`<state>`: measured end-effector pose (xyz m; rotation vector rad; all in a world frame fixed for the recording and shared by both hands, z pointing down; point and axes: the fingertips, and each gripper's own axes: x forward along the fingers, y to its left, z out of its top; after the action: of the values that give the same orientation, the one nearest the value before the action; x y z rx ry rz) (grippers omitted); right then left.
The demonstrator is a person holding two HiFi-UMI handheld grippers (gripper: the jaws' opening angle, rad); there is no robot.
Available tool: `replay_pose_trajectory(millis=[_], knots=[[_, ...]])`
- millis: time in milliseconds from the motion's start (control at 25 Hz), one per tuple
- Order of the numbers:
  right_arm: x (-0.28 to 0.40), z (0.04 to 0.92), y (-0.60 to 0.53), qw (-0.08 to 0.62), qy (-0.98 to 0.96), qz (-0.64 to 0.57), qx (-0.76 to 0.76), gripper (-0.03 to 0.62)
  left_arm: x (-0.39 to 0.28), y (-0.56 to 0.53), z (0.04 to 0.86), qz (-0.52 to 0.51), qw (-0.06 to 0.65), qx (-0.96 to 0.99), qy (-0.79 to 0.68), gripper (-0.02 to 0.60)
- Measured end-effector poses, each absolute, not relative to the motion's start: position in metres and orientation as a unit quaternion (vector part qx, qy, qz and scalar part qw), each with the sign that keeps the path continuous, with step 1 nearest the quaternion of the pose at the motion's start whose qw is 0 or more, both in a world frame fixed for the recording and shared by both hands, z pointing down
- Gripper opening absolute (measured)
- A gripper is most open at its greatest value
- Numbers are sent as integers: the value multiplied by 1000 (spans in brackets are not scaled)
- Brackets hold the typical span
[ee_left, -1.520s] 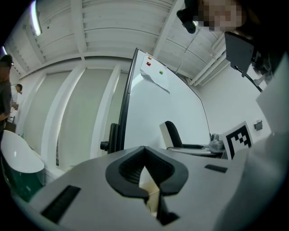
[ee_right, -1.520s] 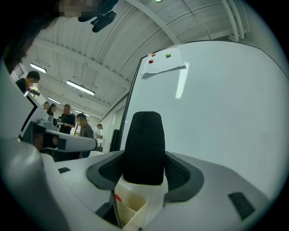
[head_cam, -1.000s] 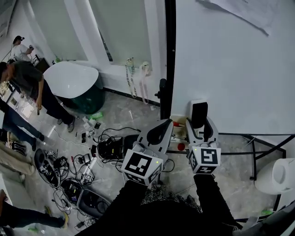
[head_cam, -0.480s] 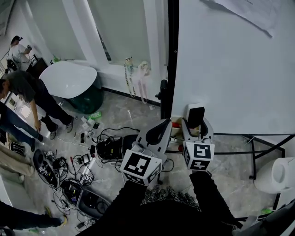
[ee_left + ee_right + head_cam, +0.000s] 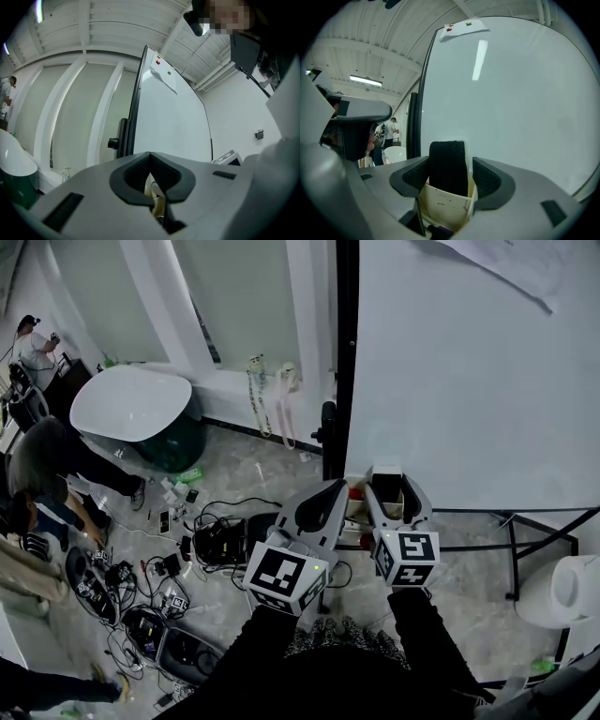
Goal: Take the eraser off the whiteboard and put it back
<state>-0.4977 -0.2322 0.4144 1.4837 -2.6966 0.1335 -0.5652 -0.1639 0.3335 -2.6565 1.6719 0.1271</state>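
Observation:
The eraser (image 5: 386, 487), a black felt pad on a white body, stands upright between the jaws of my right gripper (image 5: 388, 480), which is shut on it. It hangs close to the bottom edge of the whiteboard (image 5: 469, 381). In the right gripper view the eraser (image 5: 447, 164) sits between both pads (image 5: 487, 178), its lower end just above a cream holder box (image 5: 443, 208). My left gripper (image 5: 330, 495) hangs just left of it, beside the board's black edge. Its jaws are shut with nothing in them (image 5: 150, 157).
Red-capped markers (image 5: 356, 493) lie by the holder. The board's black stand bars (image 5: 525, 521) run to the right, near a white stool (image 5: 567, 592). Cables and devices (image 5: 141, 587) litter the floor at left, by a white round table (image 5: 131, 399) and people (image 5: 47, 465). A paper (image 5: 464, 26) is pinned high on the board.
My right gripper has sunk and shifted slightly left along the board with the eraser in it. The left gripper has kept still. A person at the left has bent down.

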Motion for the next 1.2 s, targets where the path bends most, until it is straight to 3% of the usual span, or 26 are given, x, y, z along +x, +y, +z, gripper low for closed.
replay_pose_trajectory(millis=[800,960,1200], knots=[[-479,373,-202,12,-897,-60,437,271,-554,-164,334,42,-1,-838,545,6],[-466,371,-200,10,-894,-56,444,106,-549,-163,334,40,0,-833,551,6],[-448,367,-194,6,-895,-58,443,58,-533,-158,333,40,3,-830,556,6]])
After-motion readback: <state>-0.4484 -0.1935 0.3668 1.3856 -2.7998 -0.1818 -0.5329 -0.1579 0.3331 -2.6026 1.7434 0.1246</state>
